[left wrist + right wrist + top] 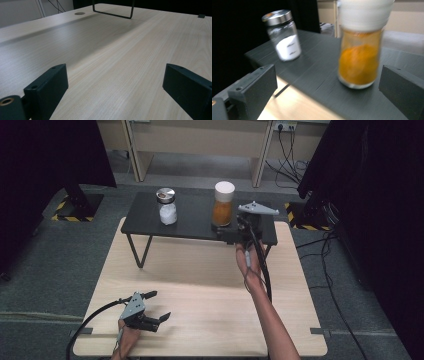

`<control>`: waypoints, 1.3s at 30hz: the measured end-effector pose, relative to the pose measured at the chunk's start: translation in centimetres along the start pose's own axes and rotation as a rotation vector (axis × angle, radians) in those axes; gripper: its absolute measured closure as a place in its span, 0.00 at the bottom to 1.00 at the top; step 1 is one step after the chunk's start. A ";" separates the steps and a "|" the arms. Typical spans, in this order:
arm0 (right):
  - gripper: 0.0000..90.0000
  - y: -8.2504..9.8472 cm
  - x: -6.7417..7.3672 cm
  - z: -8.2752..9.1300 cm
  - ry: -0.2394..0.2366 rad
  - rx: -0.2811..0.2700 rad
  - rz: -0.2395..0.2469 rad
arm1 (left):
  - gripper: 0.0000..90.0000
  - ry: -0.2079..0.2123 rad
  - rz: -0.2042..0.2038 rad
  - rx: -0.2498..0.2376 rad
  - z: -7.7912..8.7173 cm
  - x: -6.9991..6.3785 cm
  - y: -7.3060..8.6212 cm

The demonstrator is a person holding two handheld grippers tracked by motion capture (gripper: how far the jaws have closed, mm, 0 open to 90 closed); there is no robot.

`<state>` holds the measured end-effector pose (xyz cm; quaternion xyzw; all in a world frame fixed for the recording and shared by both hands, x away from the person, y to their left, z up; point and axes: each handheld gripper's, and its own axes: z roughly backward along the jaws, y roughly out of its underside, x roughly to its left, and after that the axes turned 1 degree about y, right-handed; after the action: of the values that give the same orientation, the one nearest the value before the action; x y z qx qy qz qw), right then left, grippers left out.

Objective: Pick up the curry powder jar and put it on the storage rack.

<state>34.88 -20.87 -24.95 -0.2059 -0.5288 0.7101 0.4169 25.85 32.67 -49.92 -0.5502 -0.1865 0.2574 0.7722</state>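
A jar of orange powder with a white lid (223,204) (360,47) stands on the right part of a low black shelf (195,217) (317,72). Left of it on the shelf stands a glass jar of white powder with a metal lid (167,206) (284,35). My right gripper (235,231) (329,95) is open at the shelf's front edge, just short of the orange jar, which sits ahead between its jaws and toward the right one. My left gripper (159,306) (115,92) lies open low over the wooden table (200,285) (120,50) near its front left corner, holding nothing.
The shelf stands on thin black wire legs (140,251) (112,12) at the table's far side. Cables trail from both grippers across the table (262,265). Dark curtains flank the table, and the floor around it is grey carpet (60,250).
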 end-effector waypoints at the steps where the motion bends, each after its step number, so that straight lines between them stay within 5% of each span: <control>1: 0.02 0.6 -0.1 0.4 -0.027 0.004 -0.003 | 0.06 0.000 0.000 0.000 0.0 0.0 0.0; 5: 0.02 2.8 0.5 1.5 -0.052 -0.010 0.035 | 0.06 -0.001 0.000 0.000 0.0 0.0 0.0; 17: 0.02 12.2 0.1 3.0 -0.138 -0.045 0.028 | 0.06 -0.001 -0.002 0.002 0.0 0.0 0.0; 29: 0.02 16.9 0.5 2.8 -0.174 -0.043 0.096 | 0.06 0.000 -0.001 0.002 0.0 0.0 0.0; 39: 0.02 22.1 0.1 1.7 -0.149 0.015 0.138 | 0.06 -0.001 -0.001 0.002 0.0 0.0 0.0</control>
<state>25.27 -23.82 -44.68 -0.1855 -0.5377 0.7542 0.3281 25.83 32.68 -49.90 -0.5493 -0.1868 0.2574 0.7727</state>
